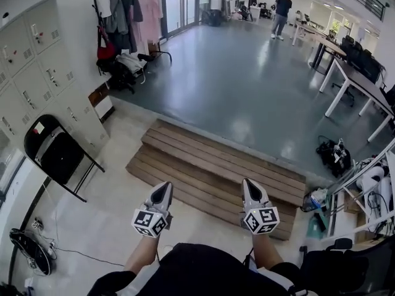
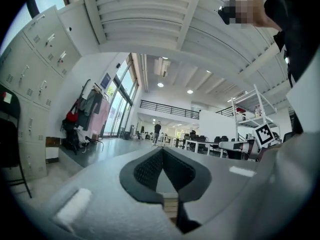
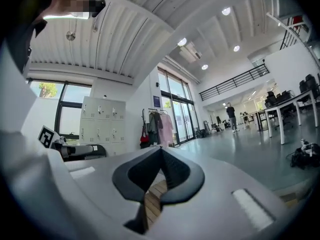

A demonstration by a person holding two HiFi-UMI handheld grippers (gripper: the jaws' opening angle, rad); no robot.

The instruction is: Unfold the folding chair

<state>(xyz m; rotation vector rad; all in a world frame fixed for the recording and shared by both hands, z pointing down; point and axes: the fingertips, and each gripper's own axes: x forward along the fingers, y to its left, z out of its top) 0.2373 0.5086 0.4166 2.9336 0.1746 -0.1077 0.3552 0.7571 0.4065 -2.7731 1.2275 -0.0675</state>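
The folding chair (image 1: 58,156) is black with a thin metal frame. It is folded flat and leans against the grey lockers (image 1: 37,73) at the left. In the left gripper view only its edge (image 2: 7,139) shows at the far left. My left gripper (image 1: 162,192) and right gripper (image 1: 252,189) are held side by side in front of the person's body, pointing level over the wooden step (image 1: 216,174), well to the right of the chair. Both are shut with nothing between the jaws, as the left gripper (image 2: 162,151) and the right gripper (image 3: 161,149) show in their own views.
A low wooden step leads up to the grey floor (image 1: 247,85). A clothes rack (image 1: 126,17) with bags stands beyond the lockers. Desks (image 1: 352,73) and a metal shelf (image 1: 370,184) line the right. A person (image 1: 282,14) stands far off. Cables and a round black object (image 1: 31,251) lie lower left.
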